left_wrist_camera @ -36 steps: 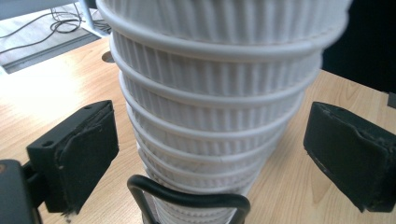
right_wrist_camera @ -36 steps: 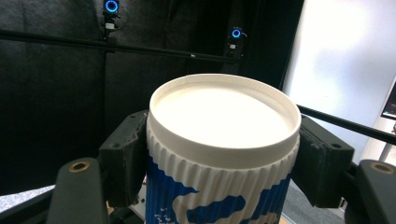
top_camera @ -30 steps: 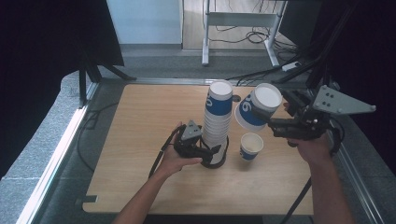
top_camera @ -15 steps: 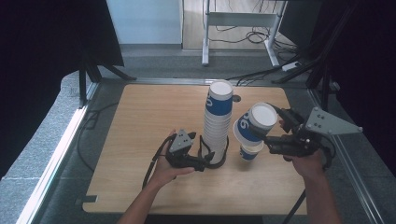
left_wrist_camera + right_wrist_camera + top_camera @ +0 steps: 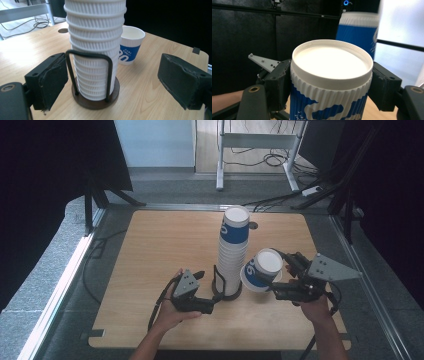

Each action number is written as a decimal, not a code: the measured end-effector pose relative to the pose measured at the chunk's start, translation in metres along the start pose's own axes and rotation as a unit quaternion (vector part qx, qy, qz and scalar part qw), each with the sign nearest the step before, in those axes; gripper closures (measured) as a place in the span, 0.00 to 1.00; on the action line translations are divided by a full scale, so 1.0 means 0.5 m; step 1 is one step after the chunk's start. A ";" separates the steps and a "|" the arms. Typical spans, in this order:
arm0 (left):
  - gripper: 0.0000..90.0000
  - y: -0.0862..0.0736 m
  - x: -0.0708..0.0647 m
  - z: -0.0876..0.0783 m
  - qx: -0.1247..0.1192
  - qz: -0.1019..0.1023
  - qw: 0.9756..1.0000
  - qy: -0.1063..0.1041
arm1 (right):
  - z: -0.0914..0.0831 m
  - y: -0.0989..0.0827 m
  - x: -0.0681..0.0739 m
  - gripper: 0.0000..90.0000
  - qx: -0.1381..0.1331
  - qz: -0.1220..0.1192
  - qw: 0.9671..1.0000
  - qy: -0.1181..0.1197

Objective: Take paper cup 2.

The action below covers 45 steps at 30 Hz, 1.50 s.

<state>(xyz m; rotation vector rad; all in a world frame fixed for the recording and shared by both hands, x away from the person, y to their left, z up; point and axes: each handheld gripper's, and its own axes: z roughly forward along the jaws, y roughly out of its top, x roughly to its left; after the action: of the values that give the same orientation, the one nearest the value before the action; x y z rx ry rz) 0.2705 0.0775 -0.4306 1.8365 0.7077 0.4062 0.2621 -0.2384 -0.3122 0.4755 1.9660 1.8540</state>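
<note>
A pale wooden table (image 5: pixel 165 245) sits in a dark room, grey floor beyond. From the high view, my right gripper (image 5: pixel 280 282) pinches an upturned blue-and-white ribbed paper cup (image 5: pixel 261 270), tilted, just right of the tall stack of ribbed paper cups (image 5: pixel 234 251) on its round dark wire holder (image 5: pixel 226 292). My left gripper (image 5: pixel 210 306) lies low beside that base. In the left gripper view my jaws, which have just been closing, stand apart either side of the holder, pressing nothing; a second cup (image 5: pixel 130 45) stands upright behind, probably under the tilted cup. In the right gripper view my pads squeeze the cup's ribbed wall. I judge I'm steadying the holder while setting down a pulled cup; next needs a level descent. Open table lies near me; the right edge is close.
</note>
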 end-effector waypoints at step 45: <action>0.17 -0.079 -0.017 -0.032 0.030 -0.023 0.999 0.000 | 0.109 -0.237 0.047 0.31 0.080 0.047 0.996 0.015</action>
<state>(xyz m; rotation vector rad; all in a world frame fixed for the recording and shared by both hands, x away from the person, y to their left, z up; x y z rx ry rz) 0.2435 0.0935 -0.4608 1.8733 0.7674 0.3580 0.2719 -0.1874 -0.4342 0.6002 2.1564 1.7765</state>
